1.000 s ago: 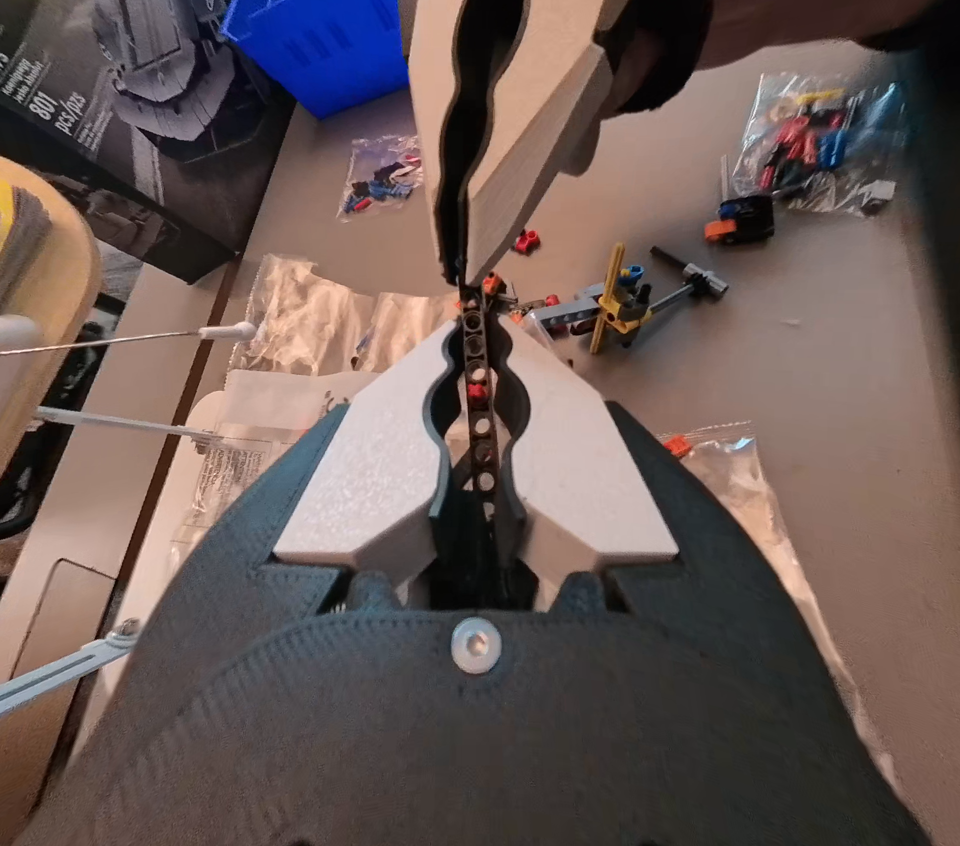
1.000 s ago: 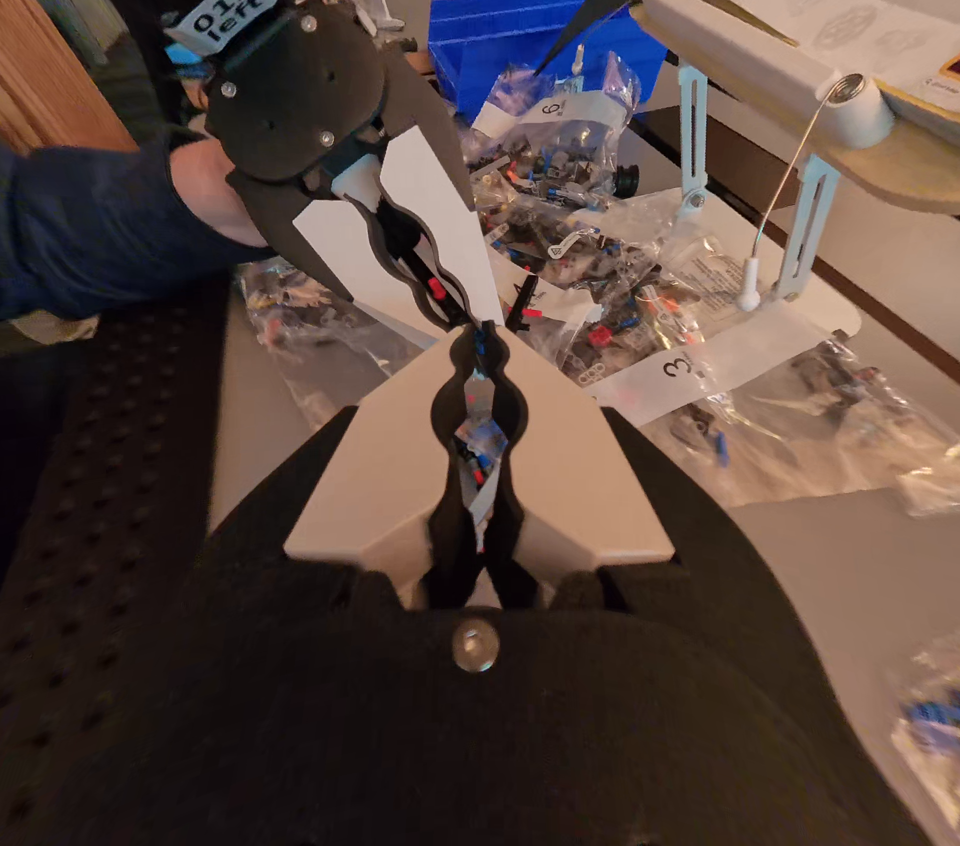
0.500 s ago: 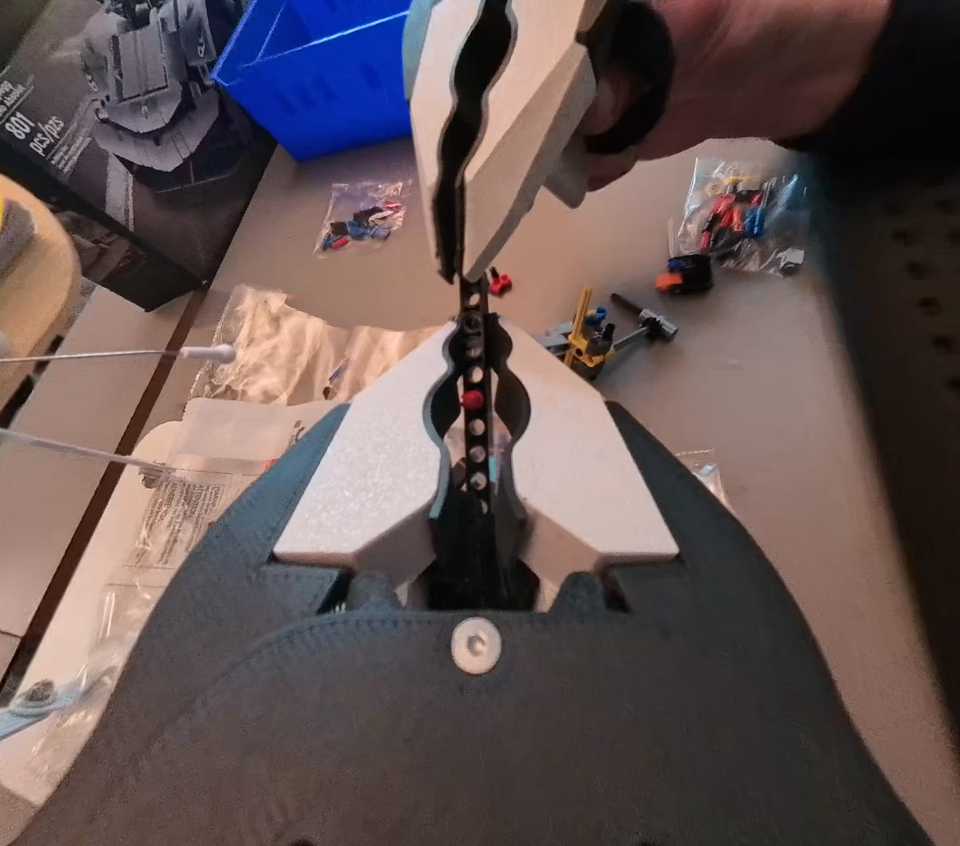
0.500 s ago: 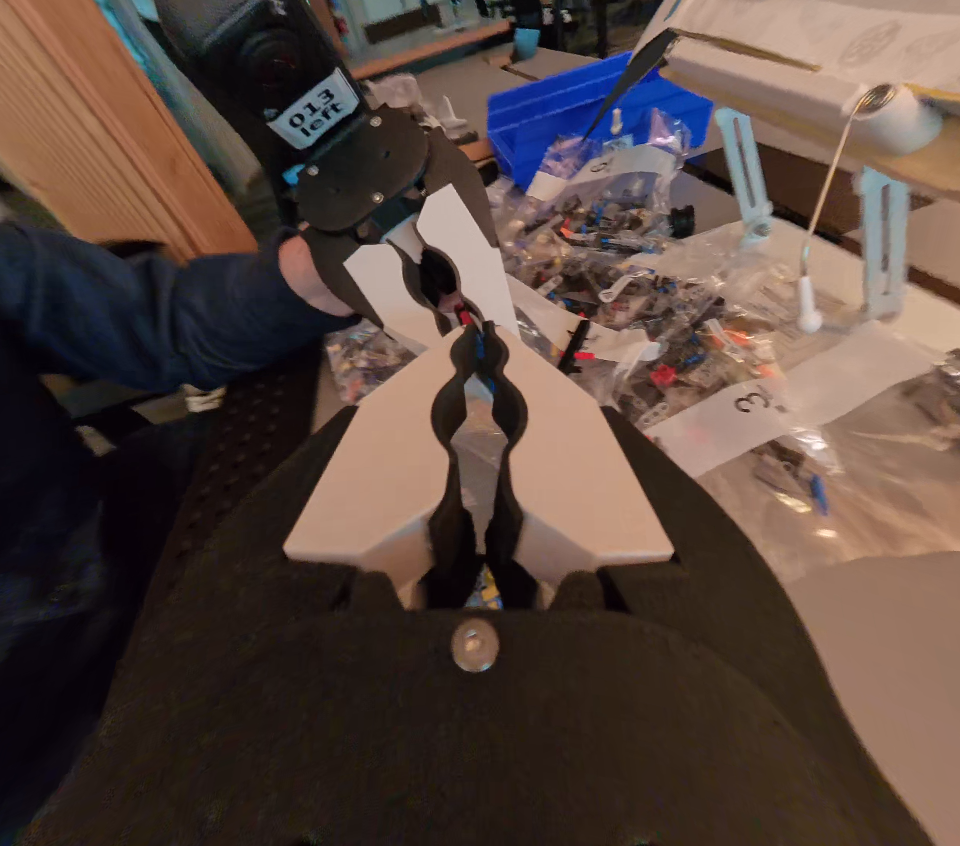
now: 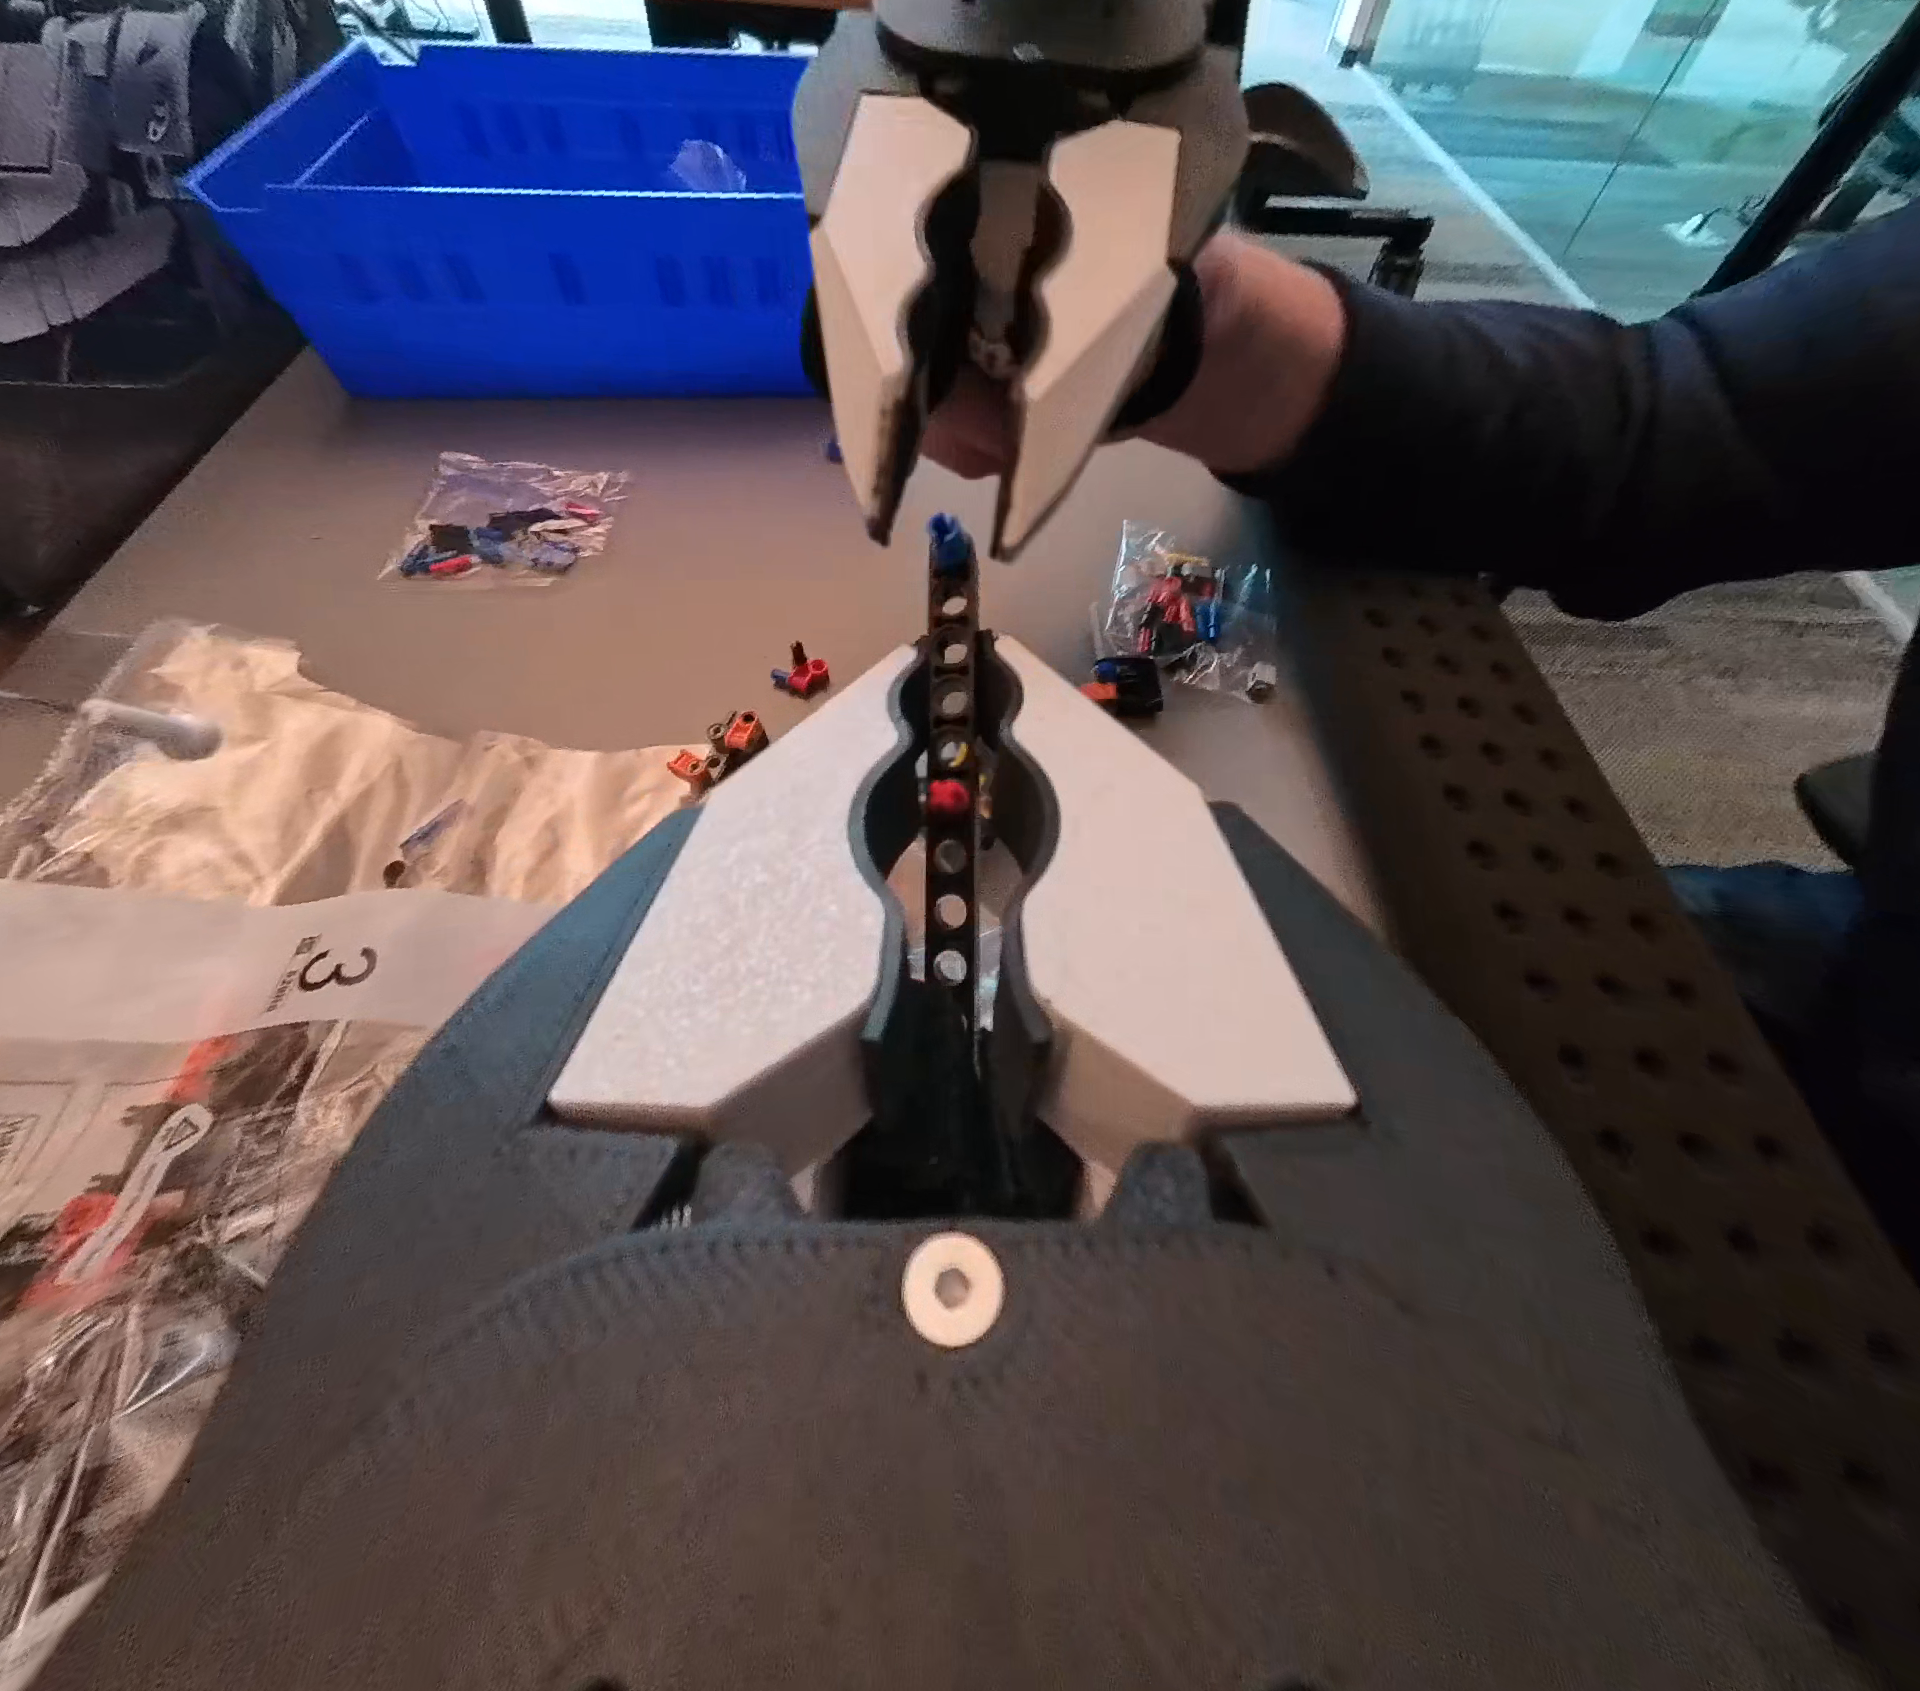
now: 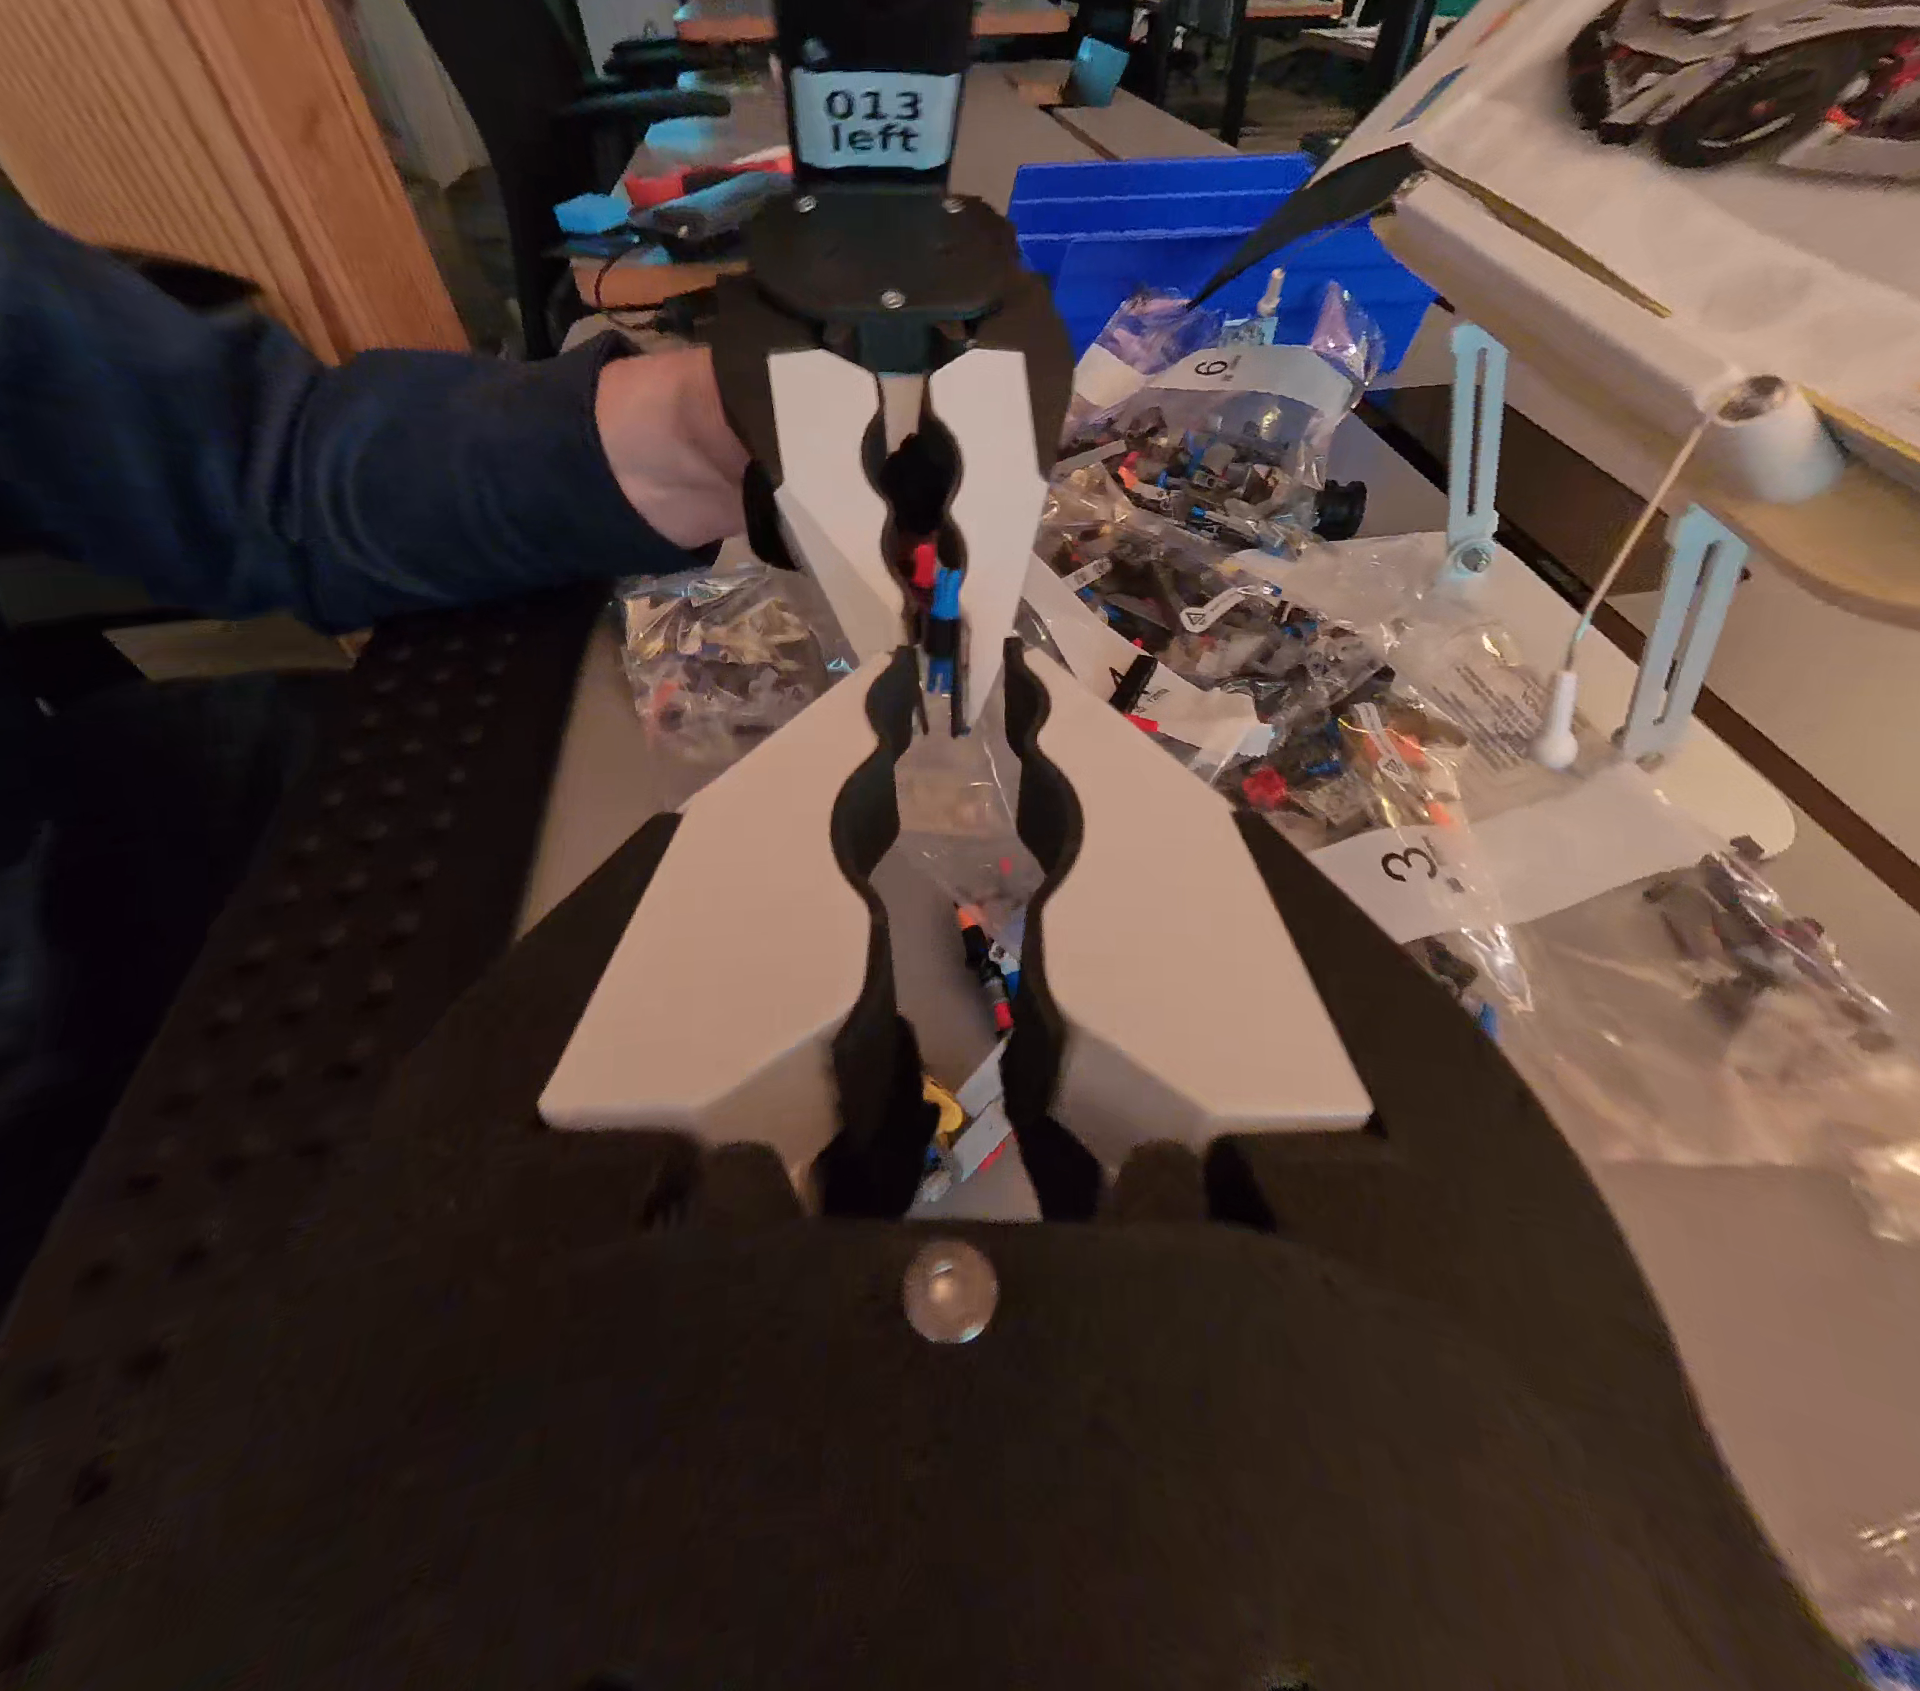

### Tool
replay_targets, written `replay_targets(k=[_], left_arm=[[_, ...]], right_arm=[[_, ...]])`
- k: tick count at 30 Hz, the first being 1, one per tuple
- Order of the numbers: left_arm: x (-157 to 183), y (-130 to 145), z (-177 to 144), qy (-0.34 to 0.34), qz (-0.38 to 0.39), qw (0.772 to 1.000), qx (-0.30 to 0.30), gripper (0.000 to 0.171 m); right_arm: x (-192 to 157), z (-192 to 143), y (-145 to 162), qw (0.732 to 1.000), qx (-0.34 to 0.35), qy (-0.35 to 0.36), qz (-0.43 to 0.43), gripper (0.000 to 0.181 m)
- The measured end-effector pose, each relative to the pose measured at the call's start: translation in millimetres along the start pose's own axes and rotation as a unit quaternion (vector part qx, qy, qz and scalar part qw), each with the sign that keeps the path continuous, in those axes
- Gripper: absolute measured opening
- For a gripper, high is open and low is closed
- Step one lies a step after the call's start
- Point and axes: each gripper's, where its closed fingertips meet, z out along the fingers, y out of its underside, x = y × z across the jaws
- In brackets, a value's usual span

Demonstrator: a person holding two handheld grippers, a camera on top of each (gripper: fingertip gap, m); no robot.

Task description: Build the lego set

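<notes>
My left gripper (image 5: 951, 654) is shut on a black holed beam (image 5: 951, 852) that sticks out past its tips, held above the table. The beam has a red pin (image 5: 945, 798) in a middle hole and a blue pin (image 5: 948, 545) at its far end. My right gripper (image 6: 951, 665) is open and faces the left gripper tip to tip. Its jaws stand on either side of the blue pin (image 6: 943, 623) without gripping it. The right gripper (image 5: 940, 540) hangs just above the beam's end in the left wrist view. The left gripper (image 6: 935, 675) shows opposite in the right wrist view.
A blue bin (image 5: 520, 270) stands at the back of the grey table (image 5: 644, 602). Small parts bags (image 5: 509, 519) (image 5: 1184, 613), loose orange (image 5: 727, 742) and red pieces (image 5: 800, 675) and an empty bag (image 5: 312, 800) lie around. Full bags (image 6: 1216, 478) sit under an instruction-book stand (image 6: 1662, 83). A black perforated mat (image 5: 1558, 914) lies alongside. The grippers are tip to tip, or close to it.
My right gripper was shut at the beam's far end and has opened, leaving the blue pin in the beam. Both grippers have swung up to face each other more squarely.
</notes>
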Motion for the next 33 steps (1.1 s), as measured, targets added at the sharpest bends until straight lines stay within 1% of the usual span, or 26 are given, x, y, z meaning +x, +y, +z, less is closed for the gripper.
replay_targets(k=[3,7,11,14,16,17,20,22,25,30,33], left_arm=[[2,-5,-3,0.016,-0.016,1.000,0.021,0.006],[3,-7,-3,0.026,-0.026,0.999,0.030,0.006],[6,-7,-3,0.045,-0.035,0.998,0.038,0.006],[11,-7,-3,0.071,-0.047,0.995,0.044,0.006],[18,-7,-4,0.099,-0.058,0.992,0.047,0.007],[21,-7,-5,0.110,-0.061,0.991,0.048,0.007],[32,-4,-6,0.154,-0.076,0.984,0.038,0.006],[38,0,-6,0.174,-0.082,0.981,0.023,0.006],[45,3,-8,0.205,-0.090,0.974,0.021,0.006],[69,15,1,0.258,-0.074,0.963,-0.015,0.006],[65,15,3,0.251,-0.078,0.965,-0.015,0.006]], right_arm=[[-2,3,2,1.000,-0.007,0.005,-0.009,0.012],[-3,4,0,1.000,-0.005,0.005,-0.014,0.008],[-4,4,-1,1.000,-0.005,0.011,-0.028,0.012],[-8,3,-1,0.997,-0.014,0.019,-0.068,0.014],[-11,3,-2,0.993,-0.023,0.032,-0.115,0.019],[-14,4,0,0.989,-0.032,0.037,-0.139,0.018],[-24,7,1,0.977,-0.048,0.042,-0.204,0.018],[-30,9,3,0.971,-0.059,0.037,-0.228,0.016],[-39,12,4,0.965,-0.065,0.030,-0.253,0.012],[-52,17,9,0.961,-0.076,0.001,-0.265,0.011],[-50,16,11,0.964,-0.080,0.000,-0.252,0.009]])
